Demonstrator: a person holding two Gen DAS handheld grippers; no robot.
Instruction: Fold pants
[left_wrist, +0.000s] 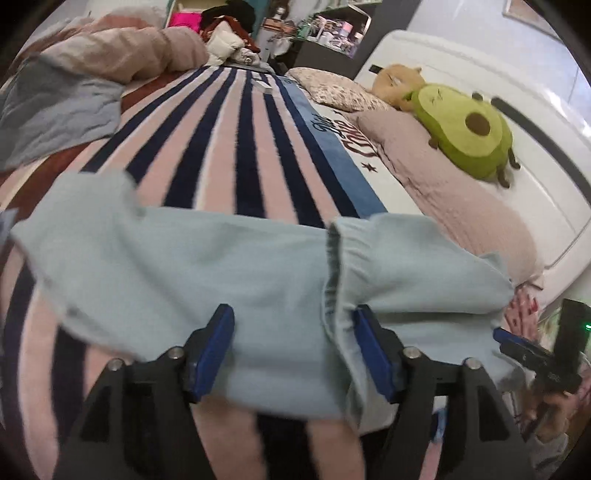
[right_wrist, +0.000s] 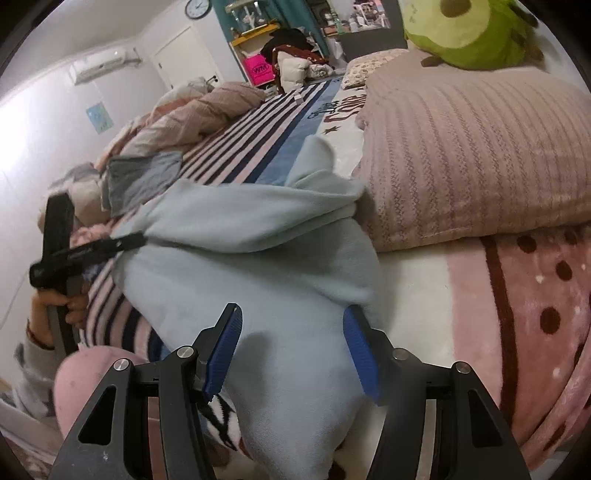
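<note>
Nearest in the left wrist view: left gripper, blue fingers spread wide, pale blue pants lying between them, not pinched. Same in the right wrist view: right gripper, fingers held apart, pants cloth between them but not clamped.

Pants: soft, fleece-like, pale blue, spread across the near edge of the bed, on the striped blanket. In the left view, gathered elastic waistband running upright just by the right-hand finger, fabric bunched and rumpled beyond it toward the right edge of the bed. In the right view, one layer folded over another, upper fold ending in a crumpled tip beside the pink pillow, lower part hanging over the near edge.

Seen only in the left view: waistband, and the right gripper at the far right, its tip touching the pants. Seen only in the right view: left gripper in a hand at the left, its tip at the pants' left edge; pink dotted blanket at the near right corner; wall clock.

Farther: grey cloth at the left edge, avocado plush toy on the pillow, crumpled quilt at the far left corner, cluttered shelves beyond the bed.
</note>
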